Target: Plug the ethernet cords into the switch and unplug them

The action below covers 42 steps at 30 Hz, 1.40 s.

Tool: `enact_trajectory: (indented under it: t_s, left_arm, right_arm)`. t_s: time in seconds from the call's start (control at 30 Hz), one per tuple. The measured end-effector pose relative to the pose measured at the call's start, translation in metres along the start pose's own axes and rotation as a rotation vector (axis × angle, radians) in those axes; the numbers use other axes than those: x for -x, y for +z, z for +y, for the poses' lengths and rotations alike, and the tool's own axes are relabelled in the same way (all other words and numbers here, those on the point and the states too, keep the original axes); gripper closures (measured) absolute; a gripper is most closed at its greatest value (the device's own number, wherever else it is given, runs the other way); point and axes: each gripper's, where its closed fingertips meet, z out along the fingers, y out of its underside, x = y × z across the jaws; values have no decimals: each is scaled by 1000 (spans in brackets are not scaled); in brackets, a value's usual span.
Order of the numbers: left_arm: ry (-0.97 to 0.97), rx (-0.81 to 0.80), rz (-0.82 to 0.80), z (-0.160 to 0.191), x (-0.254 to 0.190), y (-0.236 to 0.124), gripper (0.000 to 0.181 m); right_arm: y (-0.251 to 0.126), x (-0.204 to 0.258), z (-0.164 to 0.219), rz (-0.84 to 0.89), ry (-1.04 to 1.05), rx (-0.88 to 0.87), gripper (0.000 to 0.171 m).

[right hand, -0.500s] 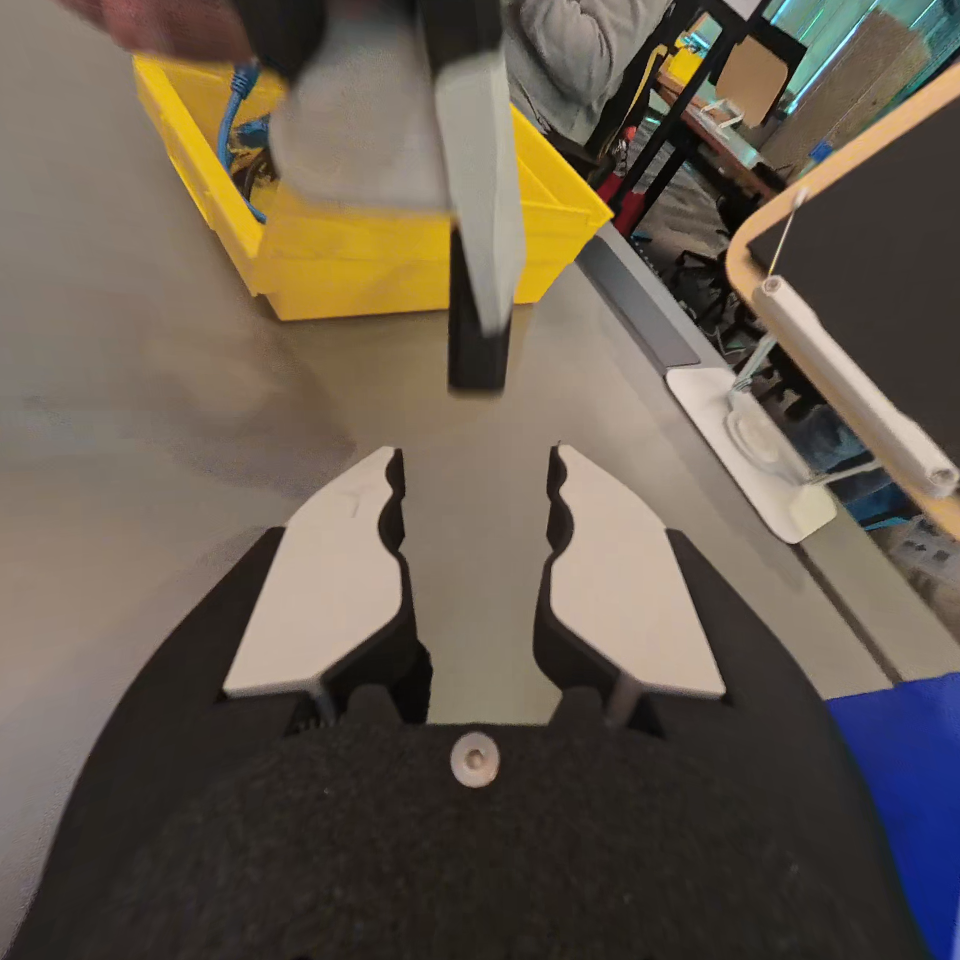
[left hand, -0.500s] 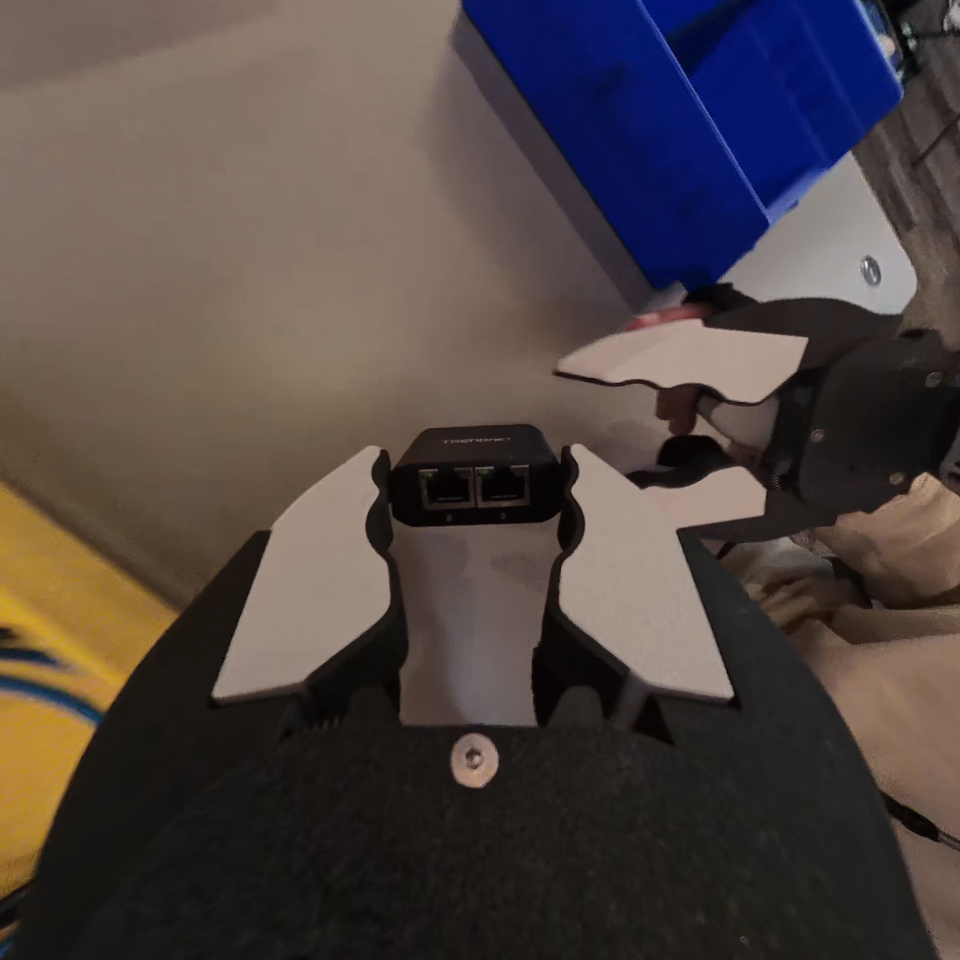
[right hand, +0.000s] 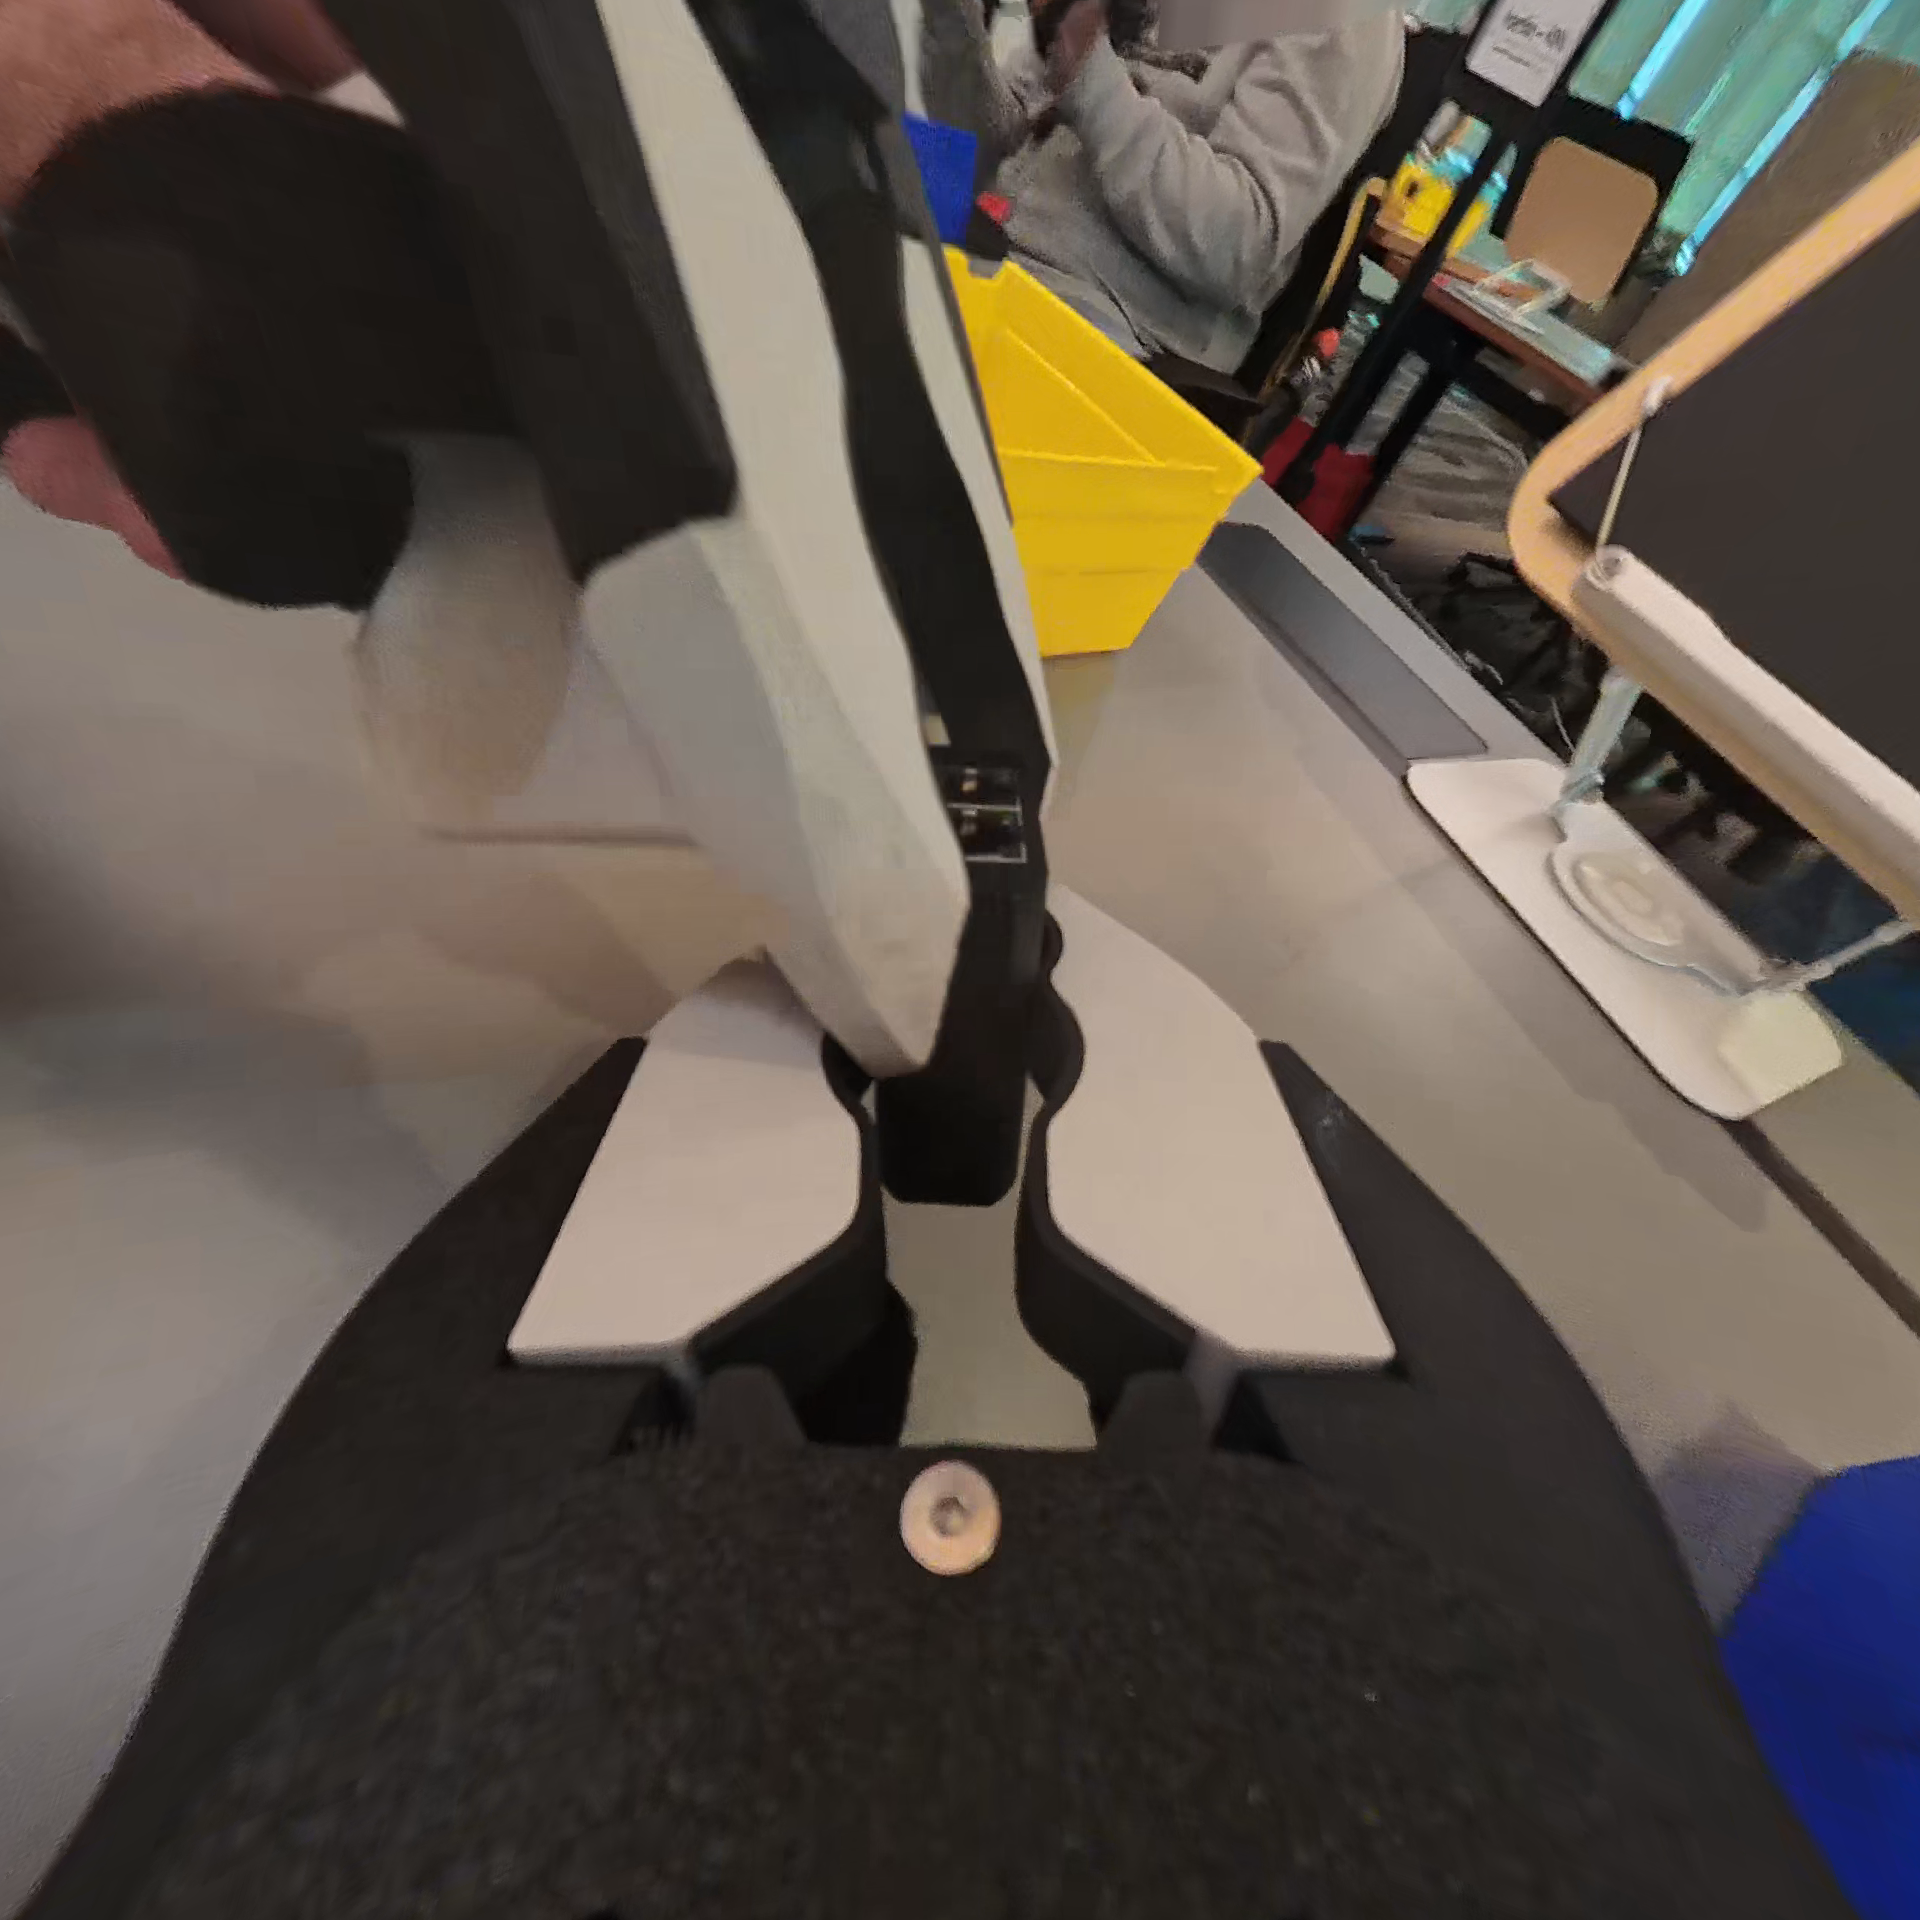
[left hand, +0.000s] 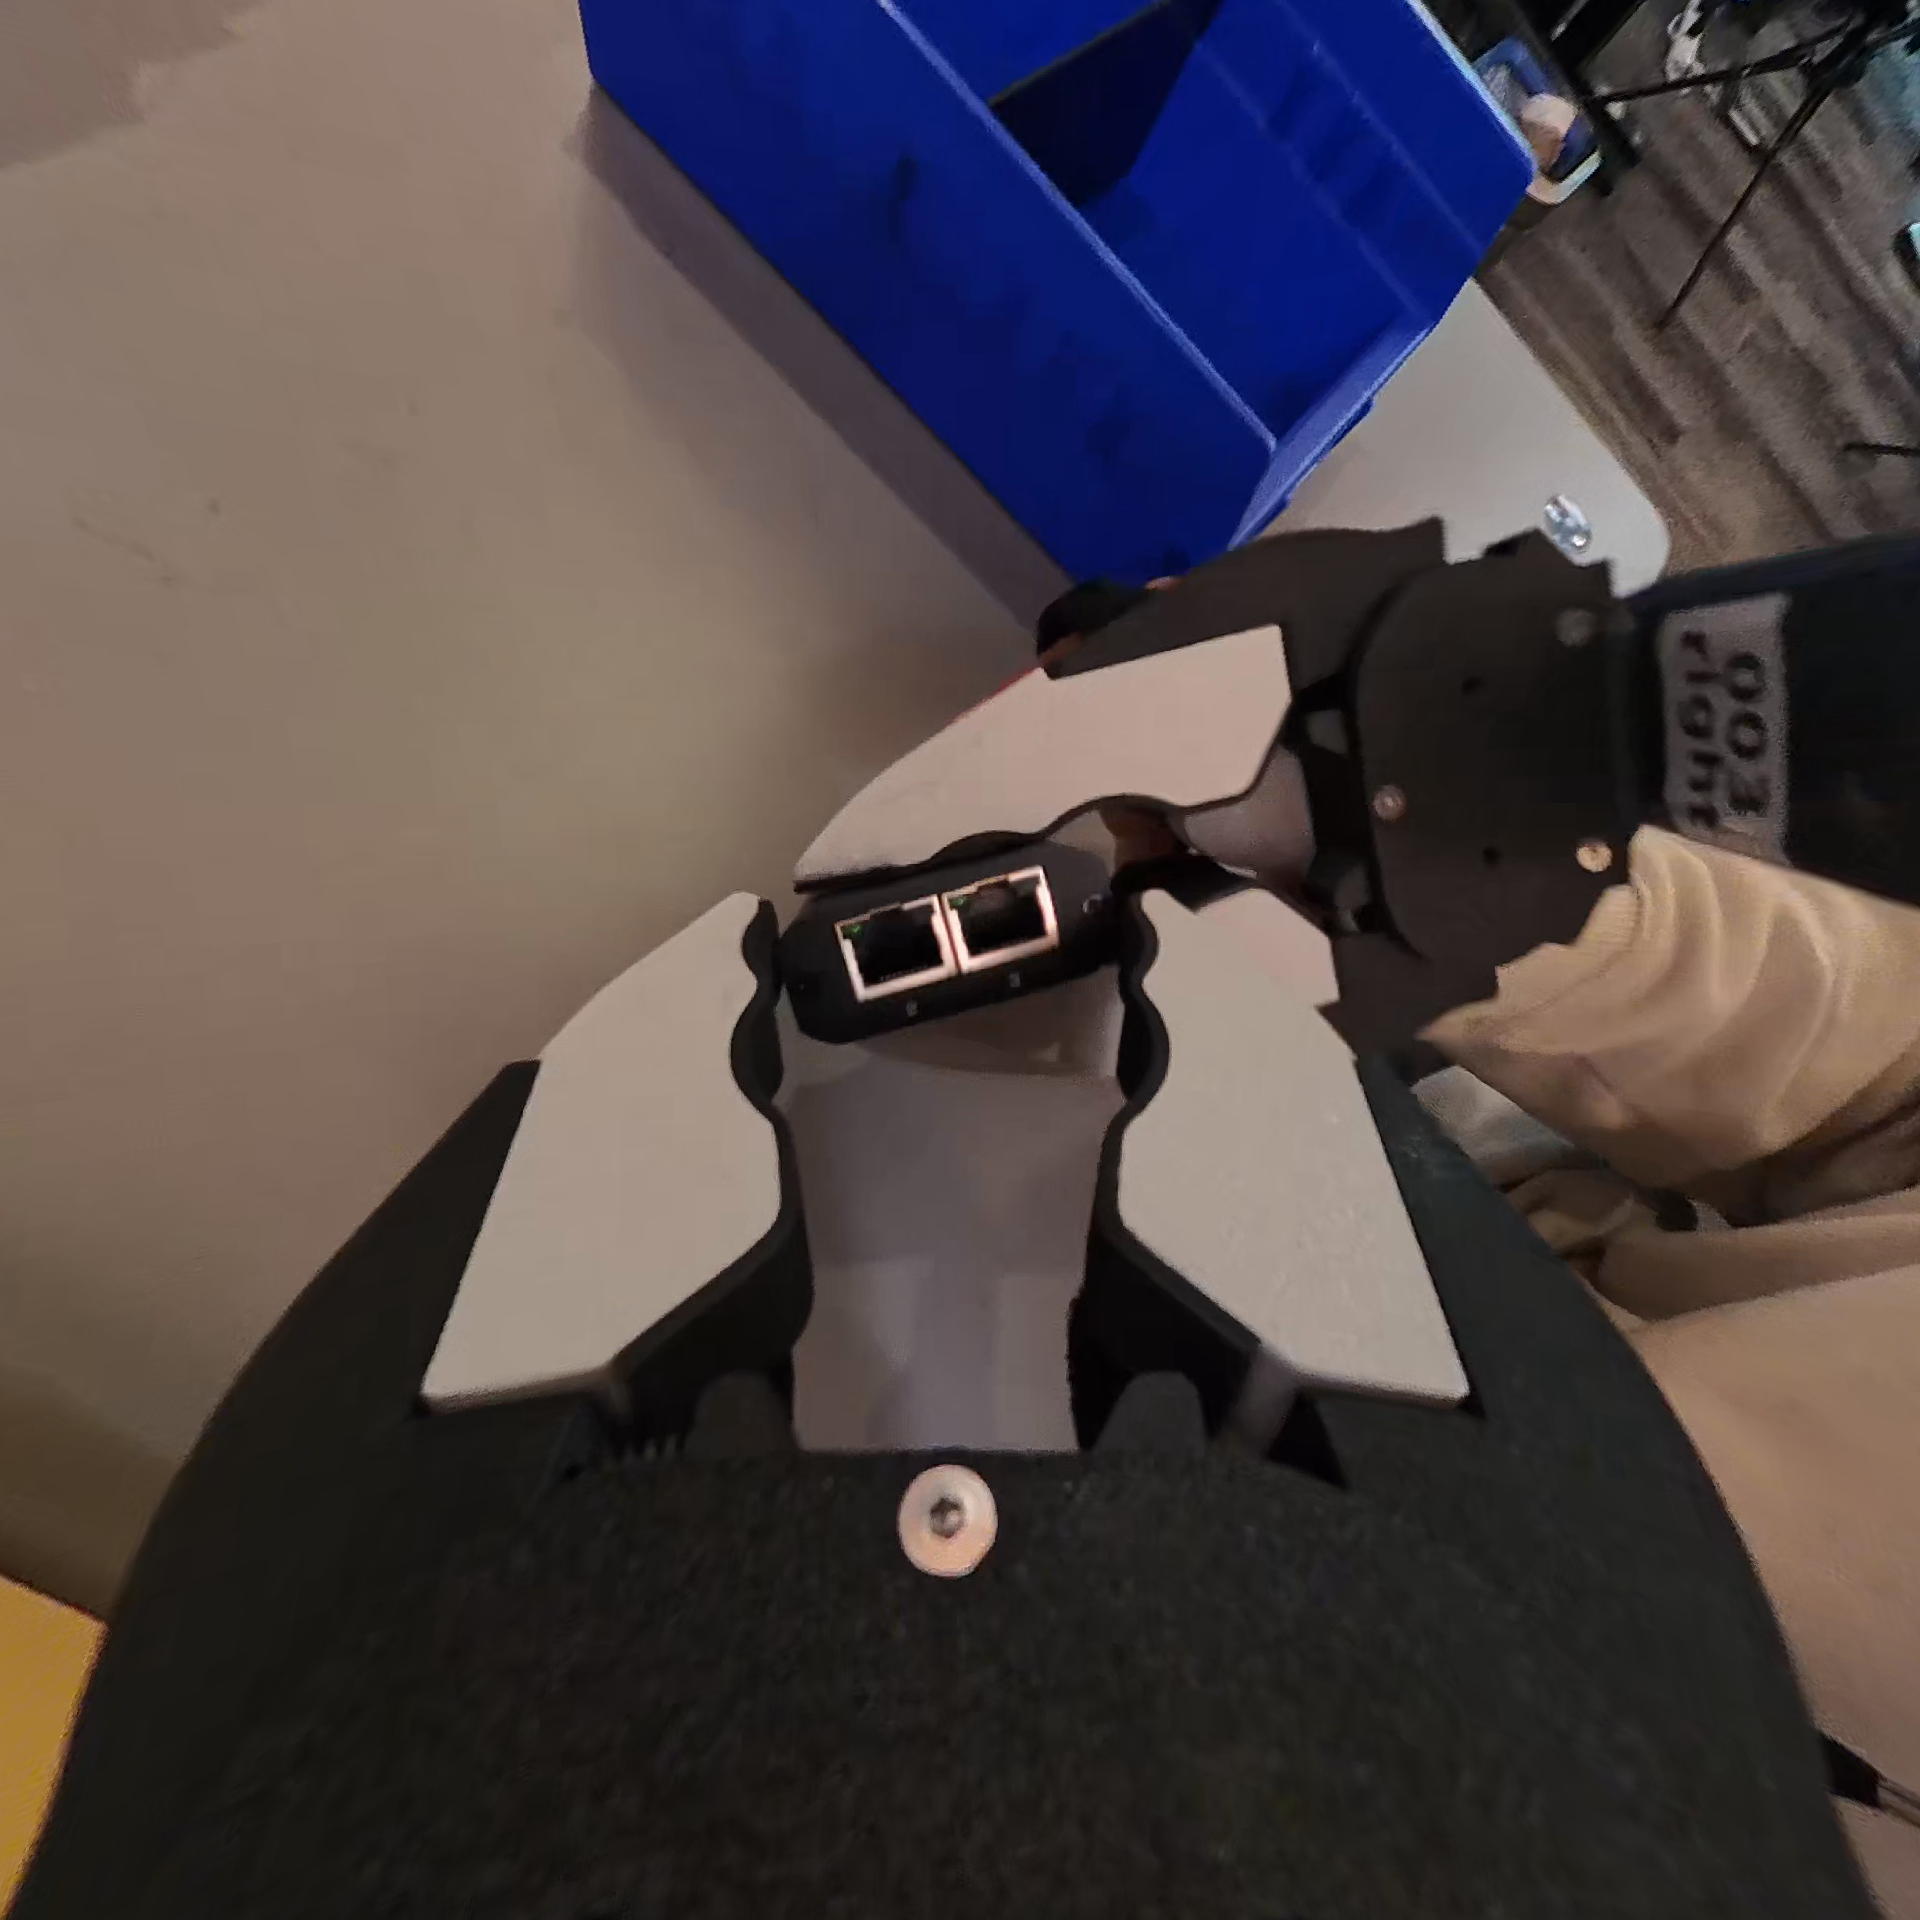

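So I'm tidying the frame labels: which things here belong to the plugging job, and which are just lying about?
Job: switch, held by left gripper; right gripper around its end.
Lying about: blue bin, yellow bin, white stand base. No cords visible.

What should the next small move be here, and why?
Probably close the right gripper firmly on the switch. Its fingers straddle one end, while the left gripper clamps the switch's sides. Both ports are empty and no cord is in view, so one gripper likely needs freeing.
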Motion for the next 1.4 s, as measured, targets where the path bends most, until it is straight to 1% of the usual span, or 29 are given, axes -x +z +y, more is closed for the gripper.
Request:
enact_trajectory:
  t_s: [0.03,0.07,0.1,0.13,0.2,0.27,0.33,0.4,0.47,0.53,0.57,0.63,0.67,0.73,0.83,0.87,0.97,1.03,1.13,1.17,1.2,1.3,1.4]
  left_arm:
    - [1,-16,9,1,-1,-4,120]
    - [1,-35,14,5,0,-11,123]
    - [5,-54,11,11,1,-19,122]
    - [13,-65,5,21,3,-27,121]
    - [11,-96,-20,46,8,-42,120]
    - [-20,-168,-14,70,6,-53,121]
    - [-45,-259,27,90,-4,-59,120]
    - [-83,-334,65,107,-12,-59,118]
    - [-160,-364,146,122,-21,-58,115]
    - [-221,-385,235,129,-27,-62,114]
    - [-232,-398,240,132,-25,-66,115]
    - [-208,-423,197,137,-17,-73,123]
    - [-184,-431,177,138,-13,-78,131]
    - [-133,-470,118,136,-5,-88,131]
    - [-51,-601,-34,126,9,-114,134]
    - [-33,-632,-72,125,11,-122,138]
    - [-7,-668,-192,127,20,-139,140]
    - [18,-680,-258,129,25,-146,150]
    - [22,-699,-292,129,31,-152,157]
    - [12,-704,-296,128,34,-152,154]
    - [-6,-709,-311,128,40,-151,145]
    - [-47,-699,-341,128,57,-148,143]
    - [-133,-646,-459,134,91,-155,142]
  right_arm:
    - [0,-1,0,-4,-20,-17,146]
    - [0,-5,4,16,-51,-1,146]
    - [1,-12,9,42,-92,26,146]
    - [1,-17,9,58,-134,23,146]
    - [0,-24,-1,59,-216,-64,147]
    - [7,-39,-10,88,-348,-102,146]
    - [22,-49,-23,74,-525,-156,146]
    - [44,-63,-31,117,-626,-179,146]
    - [67,-76,-28,176,-652,-192,146]
    - [84,-82,-13,215,-662,-189,146]
    - [88,-82,-3,229,-667,-175,146]
    - [91,-79,13,248,-688,-140,146]
    - [87,-78,11,255,-699,-130,146]
    - [78,-74,7,255,-636,-173,146]
    - [79,-73,13,215,-533,-140,146]
    - [79,-75,12,212,-501,-144,146]
    - [81,-74,14,170,-443,-140,146]
    - [82,-77,15,174,-440,-137,146]
    - [81,-80,15,196,-446,-138,146]
    - [81,-80,15,195,-447,-135,146]
    - [81,-80,16,192,-449,-132,146]
    - [82,-79,17,199,-473,-125,146]
    - [83,-77,18,201,-493,-116,146]
